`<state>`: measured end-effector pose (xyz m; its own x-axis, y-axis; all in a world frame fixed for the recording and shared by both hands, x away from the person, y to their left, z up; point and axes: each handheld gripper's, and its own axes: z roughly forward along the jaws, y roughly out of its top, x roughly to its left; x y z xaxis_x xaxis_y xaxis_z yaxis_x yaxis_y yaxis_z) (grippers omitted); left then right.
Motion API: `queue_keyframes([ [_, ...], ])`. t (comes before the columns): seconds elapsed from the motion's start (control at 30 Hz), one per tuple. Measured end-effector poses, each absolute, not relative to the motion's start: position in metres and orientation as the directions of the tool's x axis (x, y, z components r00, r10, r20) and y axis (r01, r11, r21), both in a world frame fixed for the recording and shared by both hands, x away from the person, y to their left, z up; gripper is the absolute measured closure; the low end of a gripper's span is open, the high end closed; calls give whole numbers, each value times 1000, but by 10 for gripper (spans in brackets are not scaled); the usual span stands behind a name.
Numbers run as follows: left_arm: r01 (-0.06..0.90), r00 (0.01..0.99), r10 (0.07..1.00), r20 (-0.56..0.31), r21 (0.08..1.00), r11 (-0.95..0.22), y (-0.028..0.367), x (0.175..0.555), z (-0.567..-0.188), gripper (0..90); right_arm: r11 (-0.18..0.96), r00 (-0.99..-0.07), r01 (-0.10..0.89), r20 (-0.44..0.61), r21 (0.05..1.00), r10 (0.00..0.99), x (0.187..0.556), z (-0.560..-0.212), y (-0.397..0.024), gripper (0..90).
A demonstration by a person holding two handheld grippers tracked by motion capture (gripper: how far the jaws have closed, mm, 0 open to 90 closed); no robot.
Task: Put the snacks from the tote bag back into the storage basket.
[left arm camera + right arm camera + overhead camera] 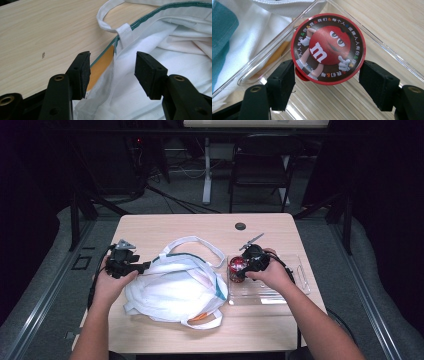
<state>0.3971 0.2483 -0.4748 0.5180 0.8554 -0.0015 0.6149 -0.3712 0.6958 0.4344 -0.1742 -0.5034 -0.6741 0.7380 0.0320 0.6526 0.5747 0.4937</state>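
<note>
A white cloth tote bag [175,287] with teal trim lies slumped in the middle of the table. My left gripper [131,265] [112,72] is open at the bag's left edge, and the rim of the bag [117,47] runs between its pads. A round red candy tub [237,268] [328,48] with a cartoon lid stands at the left end of a clear plastic tray [292,290] [387,51]. My right gripper [246,265] [327,80] is open, one pad on each side of the tub, the left pad right against it.
Something orange [199,317] [102,63] shows inside the bag. The tray sits at the table's right side, close to the bag. A dark round hole [240,226] is in the tabletop at the back. A chair and desk legs stand beyond the table.
</note>
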Motion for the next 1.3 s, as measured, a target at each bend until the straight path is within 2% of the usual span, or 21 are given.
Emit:
queue_keyframes([
  [0.6, 614, 517, 856, -1, 697, -370, 248, 397, -475, 465, 598, -697, 635, 30, 489, 716, 436, -504, -177, 288],
  [1.3, 613, 520, 854, -2, 697, -372, 250, 397, -473, 464, 546, -666, 659, 64, 517, 744, 434, -500, -177, 289],
])
